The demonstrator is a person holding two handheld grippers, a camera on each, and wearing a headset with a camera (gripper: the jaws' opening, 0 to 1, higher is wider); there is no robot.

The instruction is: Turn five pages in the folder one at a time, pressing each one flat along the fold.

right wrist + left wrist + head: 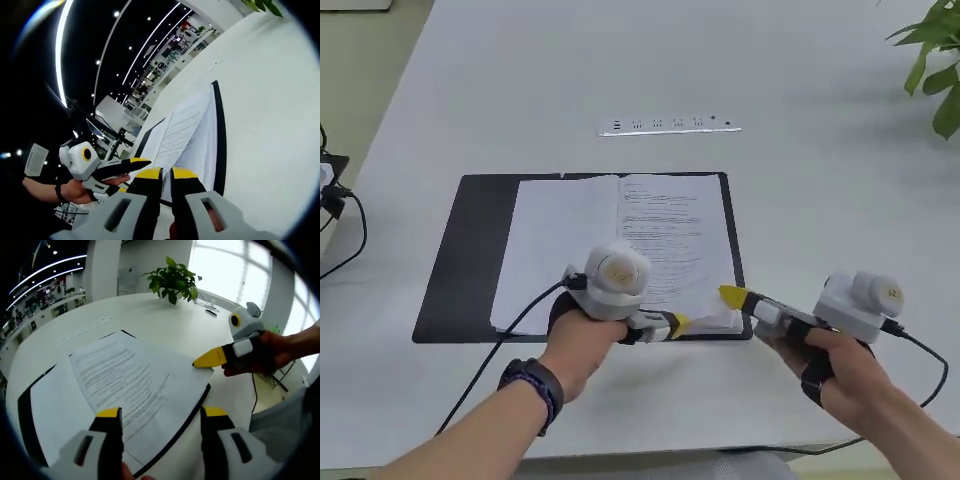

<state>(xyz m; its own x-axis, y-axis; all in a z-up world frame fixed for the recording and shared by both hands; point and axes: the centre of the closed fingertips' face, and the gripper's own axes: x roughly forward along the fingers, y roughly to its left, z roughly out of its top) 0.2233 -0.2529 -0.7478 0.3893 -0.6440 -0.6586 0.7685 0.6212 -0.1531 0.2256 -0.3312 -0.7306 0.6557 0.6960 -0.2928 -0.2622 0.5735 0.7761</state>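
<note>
Left claw (pixel 157 414) stood wide apart at the folder (pixel 460 280); right claw (pixel 166 174) was closed at the page (pixel 665 235) corner (grip unclear).

The black folder (pixel 470 270) lies open on the white table (pixel 820 200), printed white pages (pixel 660 240) facing up.

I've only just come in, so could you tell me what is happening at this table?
A person holds a gripper in each hand over an open folder on a table. The right gripper, jaws together, has its tip at the near right corner of the printed page; whether it pinches the sheet is unclear. The left gripper, jaws open, hovers at the folder's near edge. That page is not yet turned.
</note>
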